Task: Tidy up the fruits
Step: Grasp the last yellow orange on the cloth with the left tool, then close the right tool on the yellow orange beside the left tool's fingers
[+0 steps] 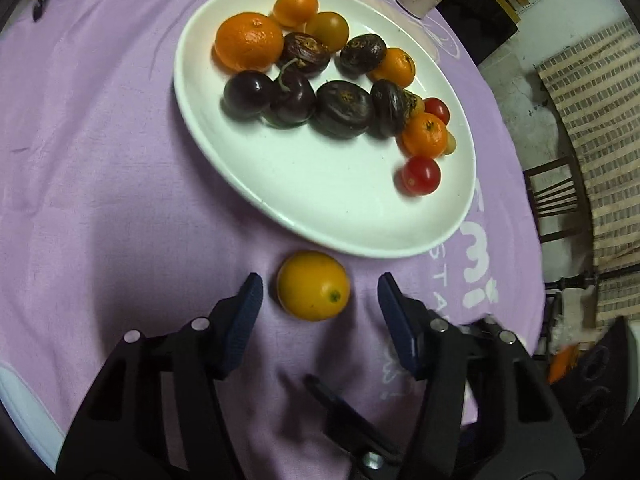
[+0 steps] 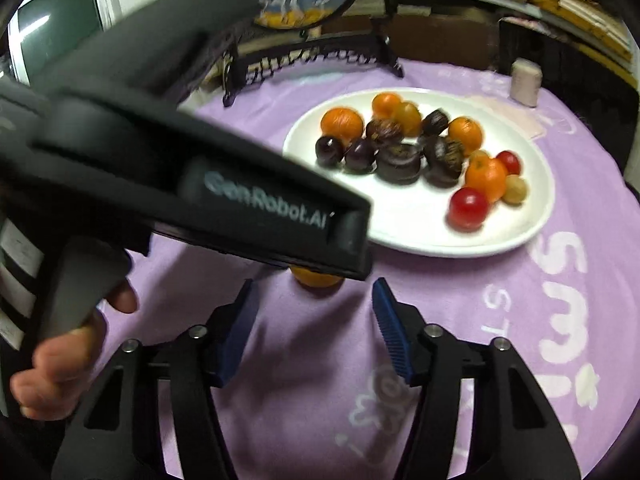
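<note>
From my right camera, my left gripper's blurred body (image 2: 192, 184) hides nearly all of the orange fruit (image 2: 316, 280) on the cloth, and the plate's fruits (image 2: 400, 148) smear with motion.

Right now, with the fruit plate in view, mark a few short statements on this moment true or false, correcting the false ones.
1. A yellow-orange citrus fruit lies on the purple cloth, off the white plate. True.
2. The left tongs are clamped on that fruit. False: the pads stand apart on either side of it, not touching.
3. The plate holds only orange fruits. False: it also holds dark purple fruits and red cherry tomatoes.
4. The right tongs hold nothing. True.
5. The loose fruit sits at the plate's far edge. False: it sits by the near edge, toward the tongs.
</note>
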Demonstrator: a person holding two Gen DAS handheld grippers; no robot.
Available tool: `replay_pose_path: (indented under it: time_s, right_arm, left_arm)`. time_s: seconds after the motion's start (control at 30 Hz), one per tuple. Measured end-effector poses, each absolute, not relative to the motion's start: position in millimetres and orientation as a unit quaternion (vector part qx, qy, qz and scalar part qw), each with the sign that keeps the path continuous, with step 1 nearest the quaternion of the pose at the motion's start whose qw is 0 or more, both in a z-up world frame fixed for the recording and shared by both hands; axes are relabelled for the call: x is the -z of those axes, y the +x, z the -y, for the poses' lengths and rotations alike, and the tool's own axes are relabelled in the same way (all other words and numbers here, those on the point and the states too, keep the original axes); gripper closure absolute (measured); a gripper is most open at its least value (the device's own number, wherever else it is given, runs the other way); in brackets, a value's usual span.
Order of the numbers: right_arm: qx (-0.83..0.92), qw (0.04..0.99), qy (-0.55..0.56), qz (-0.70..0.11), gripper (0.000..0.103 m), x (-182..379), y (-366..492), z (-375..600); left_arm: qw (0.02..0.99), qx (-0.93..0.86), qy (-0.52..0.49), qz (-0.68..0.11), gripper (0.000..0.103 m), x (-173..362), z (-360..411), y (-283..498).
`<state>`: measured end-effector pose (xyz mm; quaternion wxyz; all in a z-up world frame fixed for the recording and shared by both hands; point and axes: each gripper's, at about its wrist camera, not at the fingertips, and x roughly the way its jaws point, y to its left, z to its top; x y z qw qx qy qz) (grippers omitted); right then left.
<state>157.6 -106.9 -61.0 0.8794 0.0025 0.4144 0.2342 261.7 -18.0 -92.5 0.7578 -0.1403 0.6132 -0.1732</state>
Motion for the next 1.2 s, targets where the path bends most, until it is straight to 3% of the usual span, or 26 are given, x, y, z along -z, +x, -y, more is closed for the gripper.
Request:
replay_pose_path:
  time_s: [0.4,0.57,0.73,1.2]
  right_arm:
    - [-0.219,0.889,-0.046,-0.399,0.050,58,157,100]
    - [-0.228,0.881,-0.166,-0.380,0.053,52,133,84]
    - [-0.254,0.858,-0.260,-0.363,0.053,54,134,72]
    - [-0.281,0.839,-0.330,-0.330,0.053,70,114,77]
  left_arm:
    - [0.699,0.209,-0.199,-0.655,0.046,102,10,282]
    - [0.686,0.204,-0.180,-0.675,0.065,103,15,283]
    - [0.682,0.207,-0.163,-0.683,0.065,103,26,282]
    - [0.677,0.196,-0.164,-0.690,0.065,109,22,284]
